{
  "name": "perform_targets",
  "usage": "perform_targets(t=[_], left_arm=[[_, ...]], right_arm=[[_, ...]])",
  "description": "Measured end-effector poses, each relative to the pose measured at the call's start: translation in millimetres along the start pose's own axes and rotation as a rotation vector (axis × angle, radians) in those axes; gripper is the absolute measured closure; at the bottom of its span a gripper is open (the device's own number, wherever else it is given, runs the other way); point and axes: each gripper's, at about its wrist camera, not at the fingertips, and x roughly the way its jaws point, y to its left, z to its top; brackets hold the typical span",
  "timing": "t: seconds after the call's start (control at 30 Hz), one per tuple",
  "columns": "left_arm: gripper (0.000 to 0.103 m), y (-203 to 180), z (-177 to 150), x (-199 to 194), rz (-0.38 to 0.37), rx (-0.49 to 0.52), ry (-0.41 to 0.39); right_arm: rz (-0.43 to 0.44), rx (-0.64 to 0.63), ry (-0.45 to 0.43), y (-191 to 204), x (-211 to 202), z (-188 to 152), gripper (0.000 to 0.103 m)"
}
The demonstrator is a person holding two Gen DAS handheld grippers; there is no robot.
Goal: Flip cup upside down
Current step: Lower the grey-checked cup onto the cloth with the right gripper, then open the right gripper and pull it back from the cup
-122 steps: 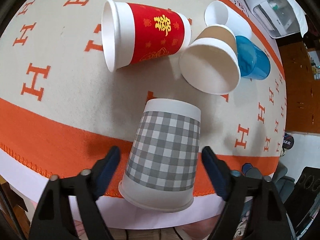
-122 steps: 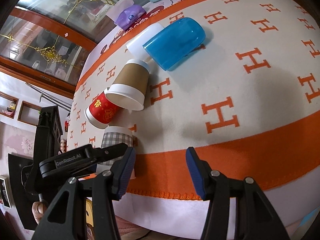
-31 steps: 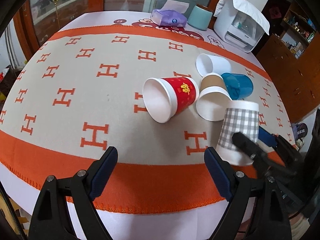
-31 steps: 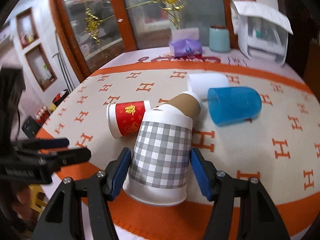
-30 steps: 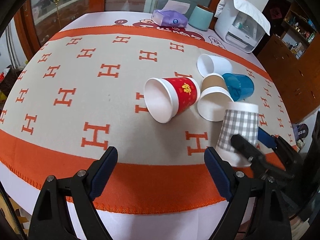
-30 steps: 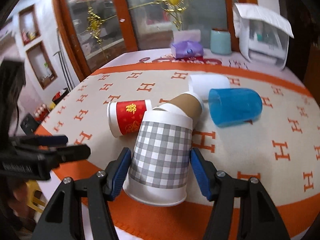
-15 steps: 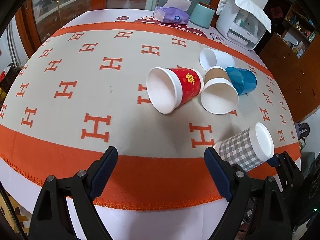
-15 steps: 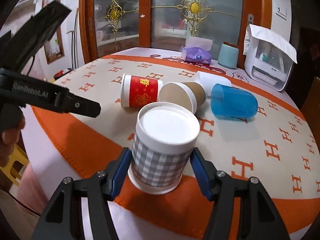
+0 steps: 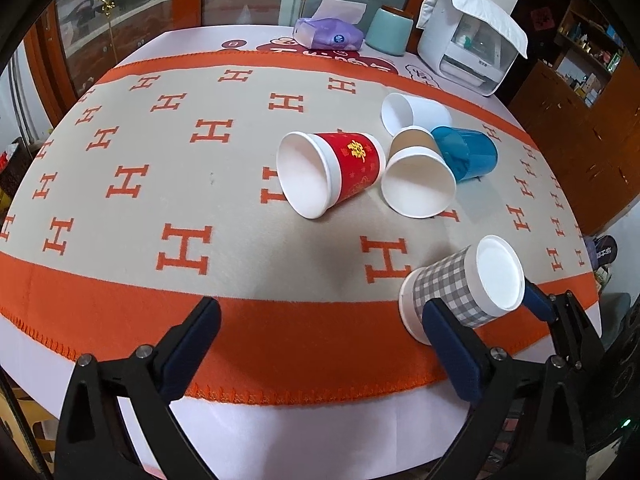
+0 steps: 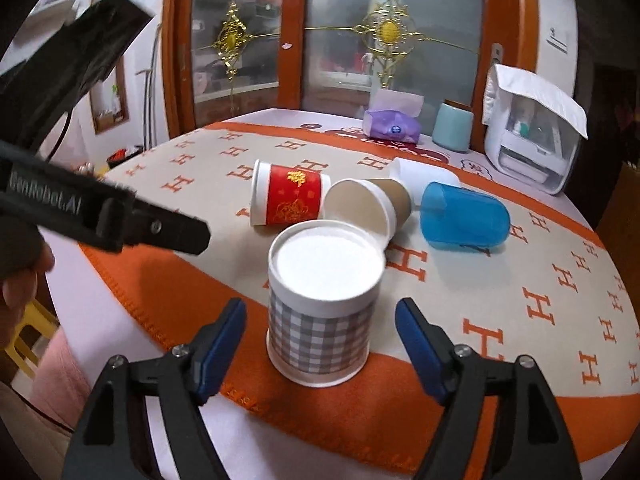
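The grey checked paper cup (image 10: 322,312) stands upside down, rim on the orange border of the tablecloth, white base up. My right gripper (image 10: 320,344) is open, its blue pads on either side of the cup and apart from it. In the left wrist view the cup (image 9: 460,284) stands at the right near the table's front edge. My left gripper (image 9: 320,344) is open and empty over the front edge, left of the cup.
A red cup (image 9: 332,172), a brown cup (image 9: 416,176), a blue plastic cup (image 9: 466,152) and a white cup (image 9: 412,110) lie on their sides mid-table. A tissue pack (image 9: 328,34), a teal canister (image 9: 386,36) and a white appliance (image 9: 468,52) stand at the back.
My right gripper set the checked cup down on its rim and opened, drawing back slightly. My left gripper stayed open and barely moved.
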Motion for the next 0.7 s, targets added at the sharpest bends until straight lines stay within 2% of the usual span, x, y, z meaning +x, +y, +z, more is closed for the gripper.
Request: perform_targets(t=[0.17, 0.3, 0.7], left_arm=[[0.003, -1, -5, -7, 0.013, 0.006, -0.007], [0.003, -3, -9, -21, 0.039, 0.01, -0.031], [0.002, -27, 3, -79, 0.091, 0.063, -0.133]], right_arm=[[0.028, 0.075, 0.03, -9, -17, 3, 0.026], [-0.01, 0.144, 0.073, -21, -33, 14, 0.026], [-0.046, 0.299, 0.09, -39, -89, 51, 0.026]])
